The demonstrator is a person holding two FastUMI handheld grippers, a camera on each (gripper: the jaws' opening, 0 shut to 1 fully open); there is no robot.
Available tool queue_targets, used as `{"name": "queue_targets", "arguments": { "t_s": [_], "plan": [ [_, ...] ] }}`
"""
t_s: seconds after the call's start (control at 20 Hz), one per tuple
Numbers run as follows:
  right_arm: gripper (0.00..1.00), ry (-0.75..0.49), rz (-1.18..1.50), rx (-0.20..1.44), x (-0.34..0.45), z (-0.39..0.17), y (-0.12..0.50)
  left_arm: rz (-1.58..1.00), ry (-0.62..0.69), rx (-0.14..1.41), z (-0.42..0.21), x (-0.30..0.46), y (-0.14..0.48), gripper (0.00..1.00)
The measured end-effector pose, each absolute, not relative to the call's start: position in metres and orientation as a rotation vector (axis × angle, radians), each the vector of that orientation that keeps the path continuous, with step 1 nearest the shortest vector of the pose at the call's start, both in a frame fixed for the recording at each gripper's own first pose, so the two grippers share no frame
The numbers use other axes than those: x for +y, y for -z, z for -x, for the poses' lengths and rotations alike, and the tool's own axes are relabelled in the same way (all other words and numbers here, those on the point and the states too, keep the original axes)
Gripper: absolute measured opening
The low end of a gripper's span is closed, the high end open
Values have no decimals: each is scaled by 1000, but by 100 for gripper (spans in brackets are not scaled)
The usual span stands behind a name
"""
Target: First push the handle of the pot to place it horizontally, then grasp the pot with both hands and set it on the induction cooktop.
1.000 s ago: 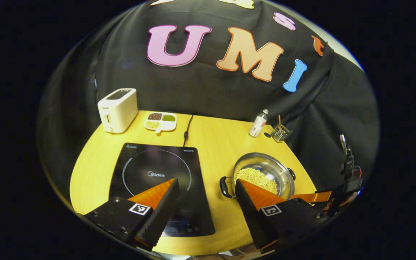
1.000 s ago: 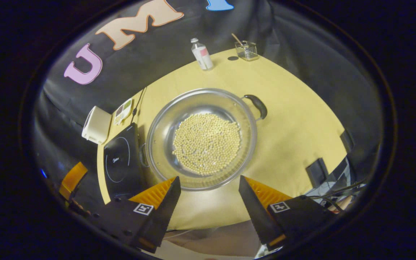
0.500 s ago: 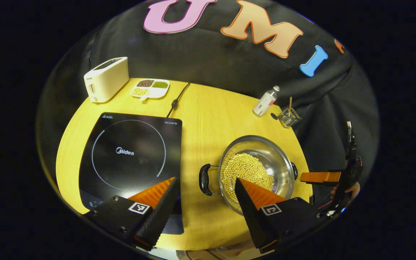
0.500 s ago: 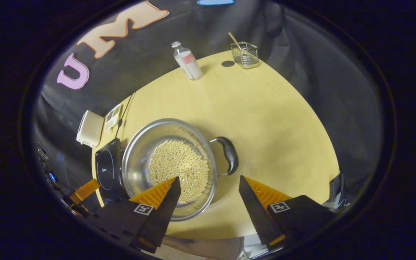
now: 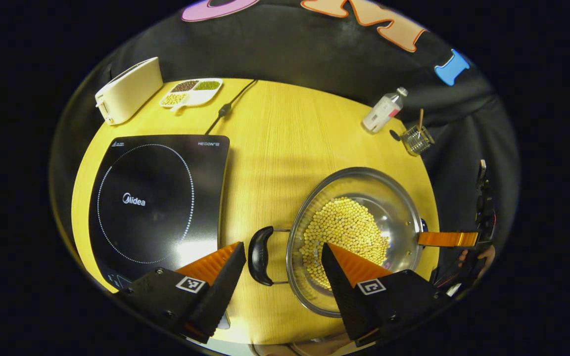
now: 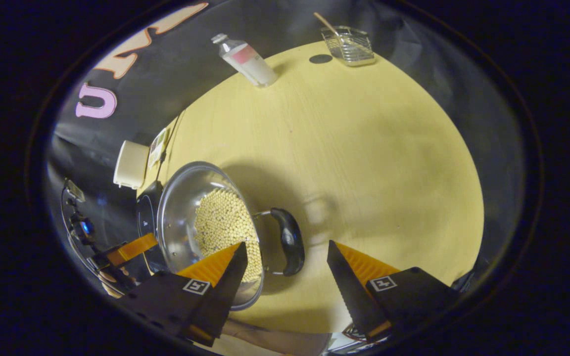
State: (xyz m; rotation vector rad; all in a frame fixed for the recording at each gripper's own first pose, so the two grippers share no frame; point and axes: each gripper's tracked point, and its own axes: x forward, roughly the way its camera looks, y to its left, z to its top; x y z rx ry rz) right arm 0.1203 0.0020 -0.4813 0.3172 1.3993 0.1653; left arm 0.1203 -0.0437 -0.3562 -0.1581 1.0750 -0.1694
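Steel pot (image 5: 359,237), full of beans, sits on desk right of the cooktop (image 5: 154,198). Prob heavy & slippery; grab both black handles (image 5: 260,255). Both grippers' jaws wide apart, empty.

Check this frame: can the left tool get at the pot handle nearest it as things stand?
Probably yes. The left tool is open, and the pot has its near handle lying in the gap between the fingers, with only bare table around it.
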Motion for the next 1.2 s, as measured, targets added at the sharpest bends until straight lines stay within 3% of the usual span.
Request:
{"name": "queue_targets", "arguments": {
  "t_s": [0.1, 0.2, 0.25, 0.4, 0.45, 0.6, 0.7, 0.75, 0.9, 0.95, 1.0, 1.05, 1.1, 1.2],
  "plan": [
    [100, -195, -339, 1423, 6, -122, 489, 126, 166, 1108, -123, -44, 365, 95],
    [99, -221, -357, 1450, 9, -125, 496, 123, 156, 1130, -125, -43, 371, 92],
    [89, -234, -371, 1464, 12, -126, 499, 122, 150, 1147, -125, -42, 375, 92],
    [86, -274, -409, 1496, 21, -129, 505, 142, 132, 1192, -123, -41, 385, 85],
    [82, -282, -419, 1509, 22, -131, 507, 149, 127, 1206, -122, -39, 388, 90],
    [66, -303, -446, 1539, 29, -130, 515, 151, 112, 1234, -122, -36, 396, 76],
    [65, -339, -458, 1563, 38, -127, 521, 145, 105, 1260, -121, -34, 401, 70],
    [65, -336, -446, 1571, 41, -125, 530, 138, 111, 1273, -120, -32, 401, 74],
    [49, -371, -432, 1579, 38, -121, 526, 127, 139, 1282, -120, -33, 402, 64],
    [49, -363, -444, 1576, 40, -123, 527, 126, 143, 1284, -118, -33, 401, 63],
    [57, -358, -445, 1579, 39, -124, 526, 134, 147, 1286, -118, -34, 402, 61],
    [46, -356, -431, 1576, 36, -124, 522, 141, 150, 1290, -116, -36, 403, 60],
    [52, -352, -422, 1569, 35, -126, 520, 145, 152, 1291, -114, -37, 402, 59],
    [52, -356, -414, 1553, 35, -128, 515, 153, 165, 1287, -105, -42, 398, 60]
  ]
}}
